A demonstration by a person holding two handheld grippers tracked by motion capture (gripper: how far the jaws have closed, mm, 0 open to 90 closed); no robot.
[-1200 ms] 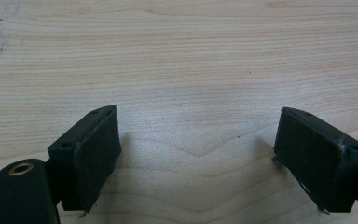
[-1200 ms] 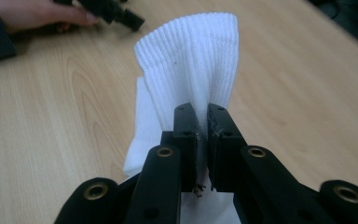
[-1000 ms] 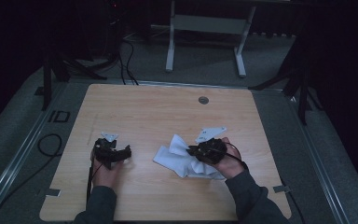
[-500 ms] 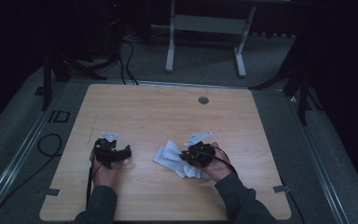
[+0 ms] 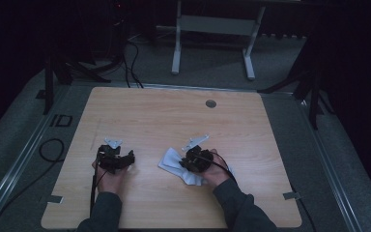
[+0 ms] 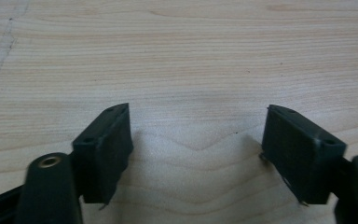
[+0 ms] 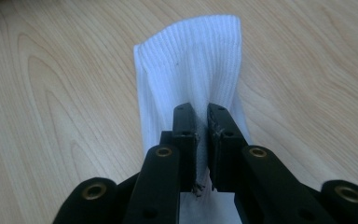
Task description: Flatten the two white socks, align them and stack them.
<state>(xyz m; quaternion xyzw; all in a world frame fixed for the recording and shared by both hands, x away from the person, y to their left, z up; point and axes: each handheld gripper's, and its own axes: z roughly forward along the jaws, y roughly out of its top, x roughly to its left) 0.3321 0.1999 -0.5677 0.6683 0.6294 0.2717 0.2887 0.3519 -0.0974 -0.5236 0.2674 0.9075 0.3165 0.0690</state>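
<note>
- The right tongs [image 7: 199,126] are clenched on a fold of the white sock [image 7: 186,60]; the jaws stand nearly together with a thin layer of ribbed fabric between them.
- The sock lies flat on the wooden surface [image 5: 174,121], at about 5 o'clock from the surface's centre in the high view, with its cuff end extending toward 12 o'clock in the right gripper view.
- The left tongs [image 6: 198,149] are released: the jaws stand wide apart over bare wood, grasping nothing.
- Judged step: gathering or folding the sock. To do it well, keep the pinch firm and low, draw the fabric evenly along the surface, and avoid lifting so fast that the fold slips free.
- If a second hold is needed, bring the left tongs to the free edge of the sock before pulling.
- Right hand [image 5: 217,171]: at about 5 o'clock, forearm entering from the lower edge, tongs pointing toward 10 o'clock over the sock.
- Left hand [image 5: 110,176]: at about 7 o'clock, well apart from the sock, tongs pointing toward 12 o'clock.
</note>
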